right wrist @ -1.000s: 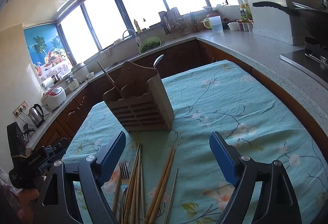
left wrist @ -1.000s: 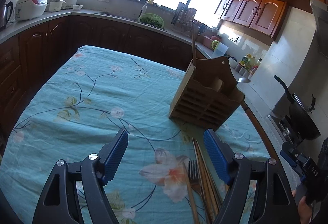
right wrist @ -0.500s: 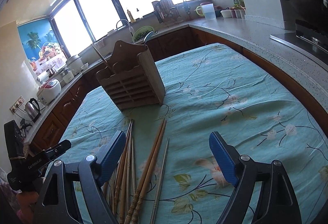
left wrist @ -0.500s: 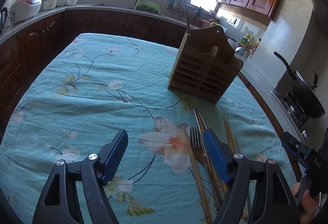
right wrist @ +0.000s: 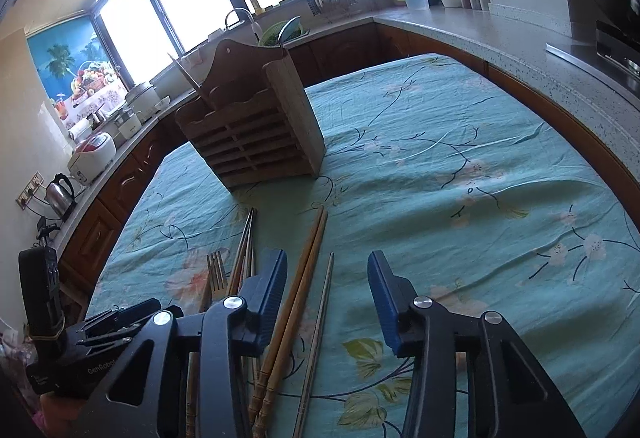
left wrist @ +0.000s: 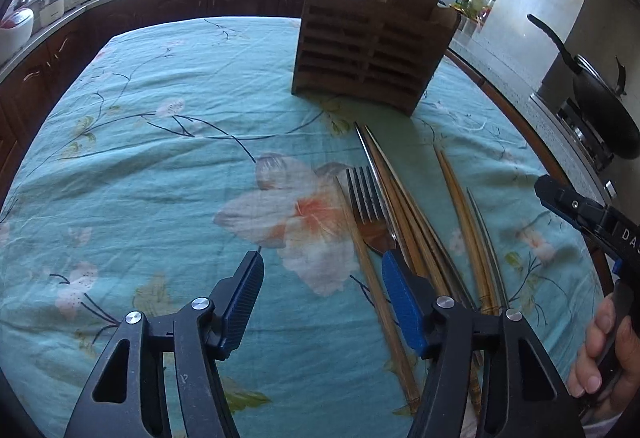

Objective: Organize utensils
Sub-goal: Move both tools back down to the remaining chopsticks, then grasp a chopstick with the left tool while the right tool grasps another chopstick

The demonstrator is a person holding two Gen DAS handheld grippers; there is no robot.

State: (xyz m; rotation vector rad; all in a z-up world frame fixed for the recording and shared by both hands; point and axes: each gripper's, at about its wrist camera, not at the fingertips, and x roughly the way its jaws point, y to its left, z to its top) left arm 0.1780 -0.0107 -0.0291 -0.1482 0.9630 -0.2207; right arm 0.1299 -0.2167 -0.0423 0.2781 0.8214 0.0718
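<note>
A wooden utensil holder (left wrist: 372, 49) stands upright on the teal floral tablecloth (left wrist: 160, 157); it also shows in the right wrist view (right wrist: 260, 133) with a chopstick and a spoon in it. In front of it lie a metal fork (left wrist: 366, 201), several wooden chopsticks (left wrist: 404, 205) and a metal chopstick (left wrist: 486, 238). My left gripper (left wrist: 322, 274) is open and empty, low over the cloth just left of the fork. My right gripper (right wrist: 327, 274) is open and empty above a wooden chopstick pair (right wrist: 298, 286) and a metal chopstick (right wrist: 320, 318).
Dark wooden cabinets and a counter ring the table. A black pan (left wrist: 600, 97) sits on the stove at the right. A rice cooker (right wrist: 92, 153) and a kettle (right wrist: 60, 193) stand on the left counter. The right gripper's body (left wrist: 592, 217) is at the utensils' right.
Both grippers have moved down and forward toward the utensils on the cloth. Both stay open. The right gripper's jaws now straddle the right-hand chopsticks.
</note>
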